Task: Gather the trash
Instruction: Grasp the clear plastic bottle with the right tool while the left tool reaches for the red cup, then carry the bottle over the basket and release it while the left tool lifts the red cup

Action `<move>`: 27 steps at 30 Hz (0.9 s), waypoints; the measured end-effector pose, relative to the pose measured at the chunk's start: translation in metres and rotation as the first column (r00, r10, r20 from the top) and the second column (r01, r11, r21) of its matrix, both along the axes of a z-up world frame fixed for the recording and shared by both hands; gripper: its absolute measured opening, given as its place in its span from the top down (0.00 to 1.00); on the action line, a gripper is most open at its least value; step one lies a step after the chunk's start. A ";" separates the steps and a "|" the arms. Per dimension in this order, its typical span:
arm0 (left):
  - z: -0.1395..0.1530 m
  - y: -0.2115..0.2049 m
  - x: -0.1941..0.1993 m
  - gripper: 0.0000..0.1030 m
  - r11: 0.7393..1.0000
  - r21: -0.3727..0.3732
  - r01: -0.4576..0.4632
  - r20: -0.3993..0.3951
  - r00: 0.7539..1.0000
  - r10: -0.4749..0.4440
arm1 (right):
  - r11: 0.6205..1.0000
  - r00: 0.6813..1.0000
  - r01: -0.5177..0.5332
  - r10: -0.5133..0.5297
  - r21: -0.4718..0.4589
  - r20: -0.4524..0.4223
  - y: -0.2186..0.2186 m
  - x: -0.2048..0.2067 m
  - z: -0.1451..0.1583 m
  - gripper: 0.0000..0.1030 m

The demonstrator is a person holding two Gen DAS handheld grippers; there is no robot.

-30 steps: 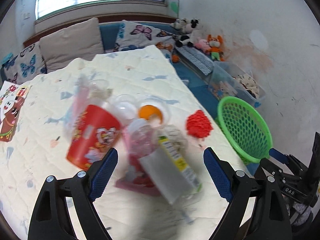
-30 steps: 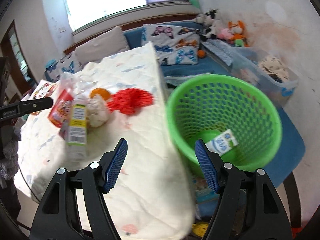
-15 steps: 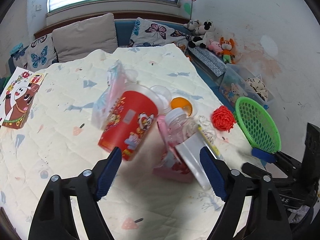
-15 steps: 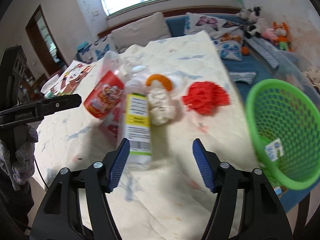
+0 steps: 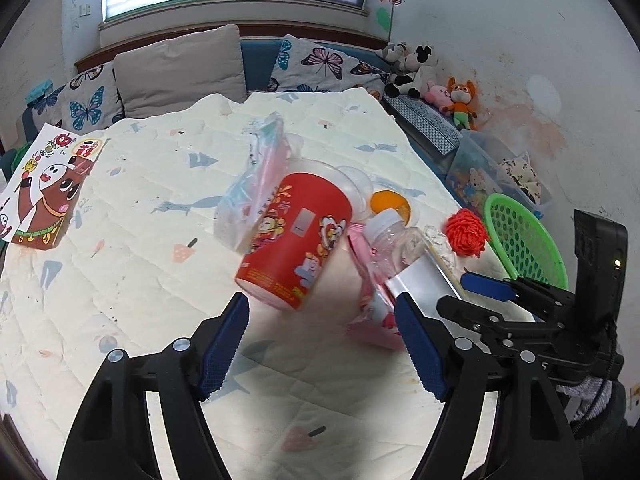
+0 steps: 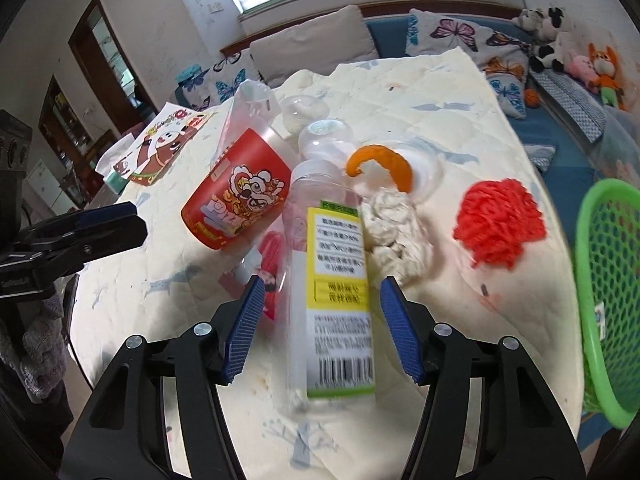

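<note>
A pile of trash lies on the quilted table: a red paper cup (image 5: 296,236) (image 6: 236,196) on its side, a clear plastic bottle (image 6: 328,276) (image 5: 404,256) with a yellow-green label, a crumpled tissue (image 6: 396,228), a red mesh ball (image 6: 500,224) (image 5: 466,232), orange peel (image 6: 384,164) (image 5: 390,202), a pink wrapper (image 5: 372,312) and a clear plastic bag (image 5: 256,188). My left gripper (image 5: 322,348) is open just in front of the cup. My right gripper (image 6: 322,324) is open, its fingers either side of the bottle's lower end. The green mesh basket (image 6: 604,280) (image 5: 524,240) stands beyond the table's right edge.
A cartoon-printed box (image 5: 44,188) lies at the table's left. Clear plastic lids (image 6: 320,136) lie behind the pile. A couch with butterfly cushions (image 5: 320,64) and plush toys (image 5: 432,76) runs behind the table. A clear storage bin (image 5: 492,168) stands beside the basket.
My right gripper swung left from over the basket to the bottle and now straddles it. My left gripper pulled back and shifted left, so the cup sits centred ahead of it.
</note>
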State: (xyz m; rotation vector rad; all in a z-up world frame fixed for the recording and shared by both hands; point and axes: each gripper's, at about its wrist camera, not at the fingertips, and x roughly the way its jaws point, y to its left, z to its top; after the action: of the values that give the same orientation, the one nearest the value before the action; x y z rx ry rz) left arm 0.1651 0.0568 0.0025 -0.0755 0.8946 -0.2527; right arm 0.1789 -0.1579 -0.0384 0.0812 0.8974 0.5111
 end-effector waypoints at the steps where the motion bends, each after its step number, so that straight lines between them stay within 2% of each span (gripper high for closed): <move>1: 0.000 0.002 0.001 0.29 1.000 0.001 -0.002 0.000 1.000 0.002 | 1.000 1.000 -0.003 0.003 -0.001 -0.003 0.001 0.002 -0.002 0.41; 10: -0.008 0.009 0.018 0.29 1.000 0.000 -0.006 -0.018 1.000 0.006 | 1.000 0.999 -0.020 0.020 0.011 -0.035 0.012 0.017 -0.013 0.44; 13: -0.009 0.008 0.027 0.29 1.000 0.004 -0.005 -0.018 1.000 0.005 | 1.000 0.999 -0.020 0.020 -0.007 -0.028 0.015 0.016 -0.012 0.50; 21: -0.007 -0.002 0.046 0.35 0.998 -0.003 0.056 0.002 0.998 -0.056 | 1.000 1.000 -0.021 0.021 -0.007 -0.003 0.009 0.003 -0.005 0.52; 27: -0.012 -0.013 0.065 0.35 0.994 0.002 0.111 -0.001 0.994 -0.111 | 1.000 0.999 -0.013 0.013 -0.015 0.035 0.002 -0.015 0.008 0.53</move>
State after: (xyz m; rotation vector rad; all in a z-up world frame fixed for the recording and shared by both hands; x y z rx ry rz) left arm 0.2299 0.0442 -0.0092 -0.0235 0.9011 -0.3556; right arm 0.1635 -0.1563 -0.0303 0.0529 0.8673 0.5167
